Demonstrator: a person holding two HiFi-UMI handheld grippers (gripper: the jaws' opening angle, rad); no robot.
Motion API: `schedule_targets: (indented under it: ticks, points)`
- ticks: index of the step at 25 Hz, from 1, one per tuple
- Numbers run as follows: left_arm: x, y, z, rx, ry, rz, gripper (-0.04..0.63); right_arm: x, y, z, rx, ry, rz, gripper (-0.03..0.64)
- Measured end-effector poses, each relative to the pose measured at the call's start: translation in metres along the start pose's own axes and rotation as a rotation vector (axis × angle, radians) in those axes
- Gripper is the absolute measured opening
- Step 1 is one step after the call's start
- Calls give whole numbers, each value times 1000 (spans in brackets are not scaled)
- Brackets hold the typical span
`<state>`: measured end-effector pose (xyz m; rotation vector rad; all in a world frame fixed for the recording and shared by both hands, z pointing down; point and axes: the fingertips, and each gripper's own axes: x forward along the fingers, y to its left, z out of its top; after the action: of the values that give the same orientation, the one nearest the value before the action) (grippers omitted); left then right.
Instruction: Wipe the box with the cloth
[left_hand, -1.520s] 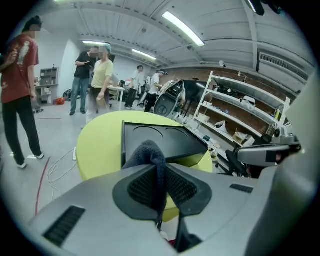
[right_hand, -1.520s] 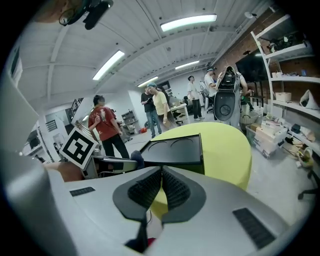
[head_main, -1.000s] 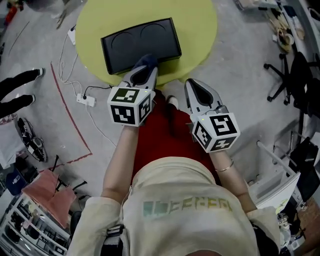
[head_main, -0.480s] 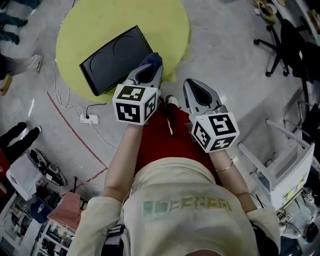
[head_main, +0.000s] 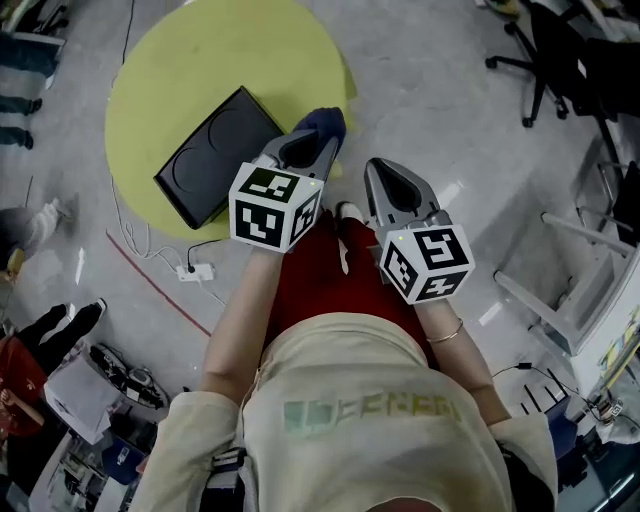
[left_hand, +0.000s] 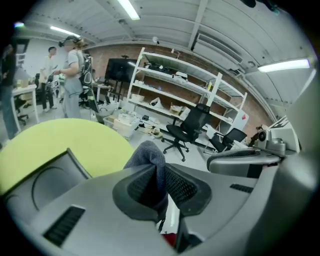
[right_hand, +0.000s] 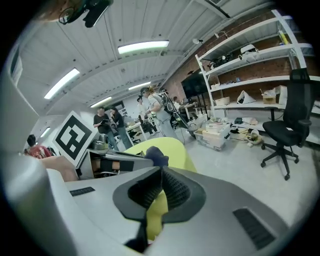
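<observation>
Pinching the cloth (head_main: 322, 124) tight, the left gripper (head_main: 312, 142) hangs beside the box (head_main: 205, 165); the right gripper (head_main: 382, 168) has its jaws closed, empty. Unbraced, that box could skid across the desk (head_main: 180, 70) once wiped.

Two tools (head_main: 318, 142) (head_main: 384, 172), one box (head_main: 205, 165), seemingly one cloth (head_main: 323, 122).

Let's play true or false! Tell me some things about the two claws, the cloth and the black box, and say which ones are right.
1. The left claw is pinching the blue-grey cloth. True.
2. The blue-grey cloth is spread flat on the black rectangular box. False: it is bunched up in the left claw, off to the side of the box.
3. The black rectangular box sits on the round yellow-green table. True.
4. The right claw is holding a sponge. False: its jaws are closed together with nothing between them.
</observation>
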<state>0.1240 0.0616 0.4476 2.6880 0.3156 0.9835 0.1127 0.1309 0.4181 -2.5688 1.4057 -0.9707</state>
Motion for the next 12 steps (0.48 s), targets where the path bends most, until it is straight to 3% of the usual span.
schedule_targets:
  ticks: [7, 12]
  points:
    - [16, 13, 21, 263, 141, -9, 61, 7, -1, 12, 19, -29, -26, 38]
    - [22, 38, 11, 330, 230, -16, 61, 27, 8, 14, 22, -9, -35, 37]
